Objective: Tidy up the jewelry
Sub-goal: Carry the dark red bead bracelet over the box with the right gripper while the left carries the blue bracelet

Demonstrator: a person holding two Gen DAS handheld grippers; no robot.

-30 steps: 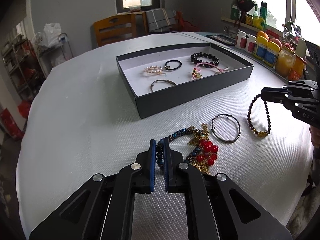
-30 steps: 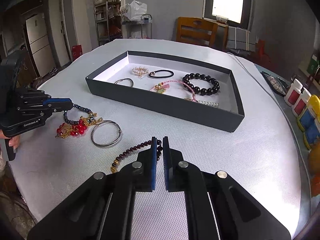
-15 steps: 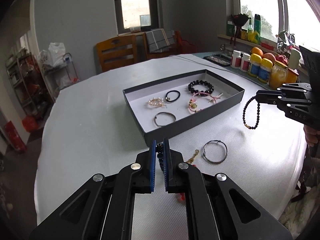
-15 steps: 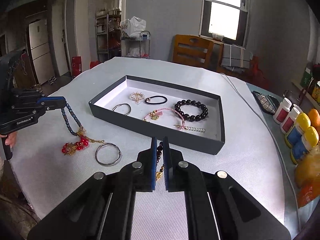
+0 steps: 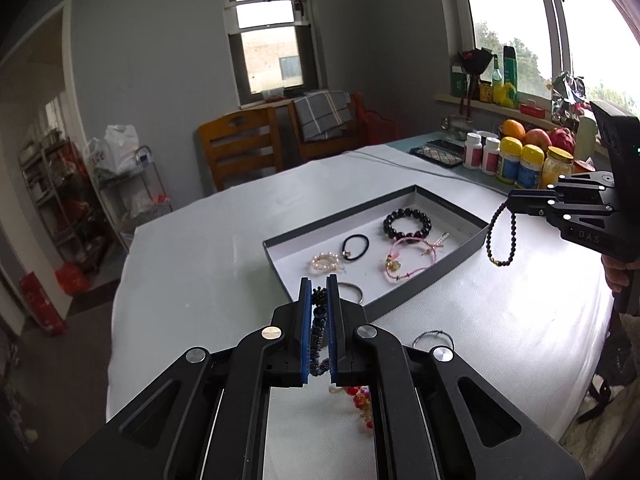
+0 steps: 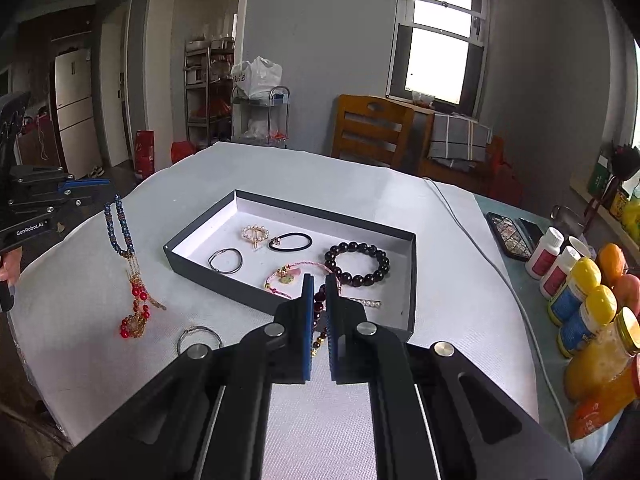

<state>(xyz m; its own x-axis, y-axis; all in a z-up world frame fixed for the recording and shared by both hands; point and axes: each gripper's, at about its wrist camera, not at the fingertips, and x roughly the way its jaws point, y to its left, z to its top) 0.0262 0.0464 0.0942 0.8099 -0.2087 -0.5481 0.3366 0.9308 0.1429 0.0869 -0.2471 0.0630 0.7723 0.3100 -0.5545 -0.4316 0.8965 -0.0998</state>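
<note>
Lifting clear of the table (image 6: 440, 216), both pieces now hang in the air instead of lying on it: the left gripper (image 5: 319, 300) clamps the blue beaded necklace (image 6: 120, 232), its red pendant half hidden below, and the right gripper (image 6: 319, 300) pinches the dark-red bead bracelet (image 5: 500, 240), ready for the grey tray (image 6: 288, 204); a metal ring (image 6: 199, 338) remains partly occluded.

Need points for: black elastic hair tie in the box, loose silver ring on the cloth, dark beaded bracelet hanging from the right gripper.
black elastic hair tie (image 6: 291, 241), right wrist view, on its lower band.
loose silver ring (image 6: 199, 337), right wrist view, on its upper rim.
dark beaded bracelet (image 5: 489, 240), left wrist view, on its left strand.
</note>
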